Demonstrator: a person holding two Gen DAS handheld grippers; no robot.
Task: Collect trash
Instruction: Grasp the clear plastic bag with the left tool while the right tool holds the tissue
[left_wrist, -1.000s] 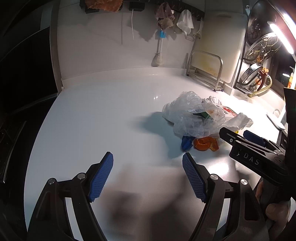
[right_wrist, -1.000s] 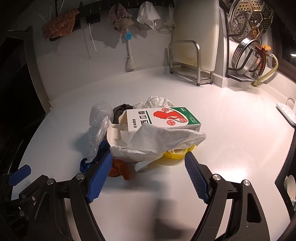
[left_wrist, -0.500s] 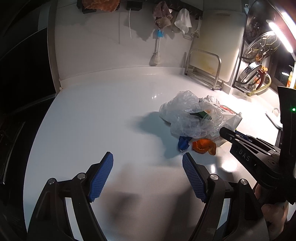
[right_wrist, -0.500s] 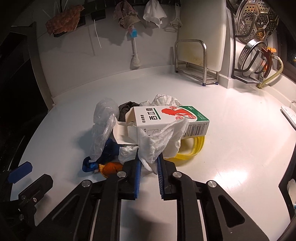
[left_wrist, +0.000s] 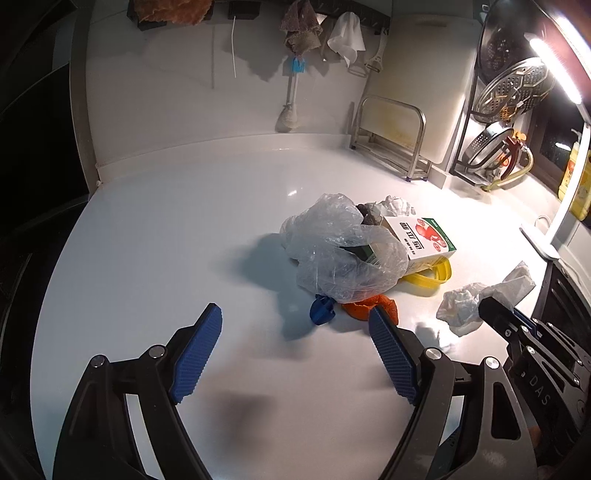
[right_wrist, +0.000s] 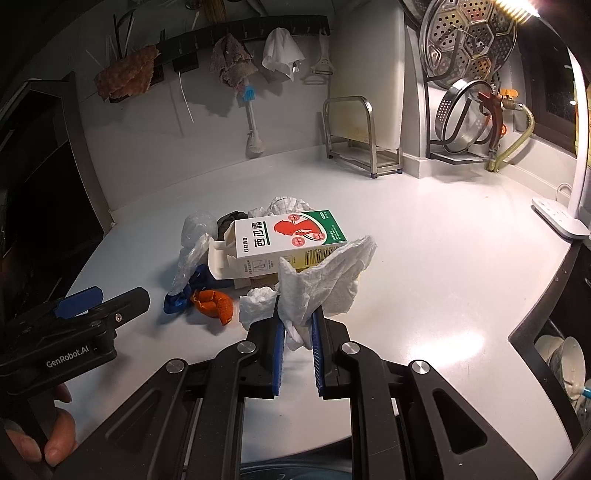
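A trash pile lies on the white counter: a white-and-green carton, a clear plastic bag, an orange peel, a blue scrap and a yellow ring. My right gripper is shut on a crumpled white paper towel and holds it lifted in front of the carton; the towel also shows in the left wrist view. My left gripper is open and empty, just short of the blue scrap and the peel.
A metal rack and a white cutting board stand at the back wall. Steamer trays and strainers hang at the right. A white power strip lies near the right edge. Cloths hang on a rail.
My right gripper closed on the paper towel and lifted it back off the carton. My left gripper stayed open and came closer to the pile.
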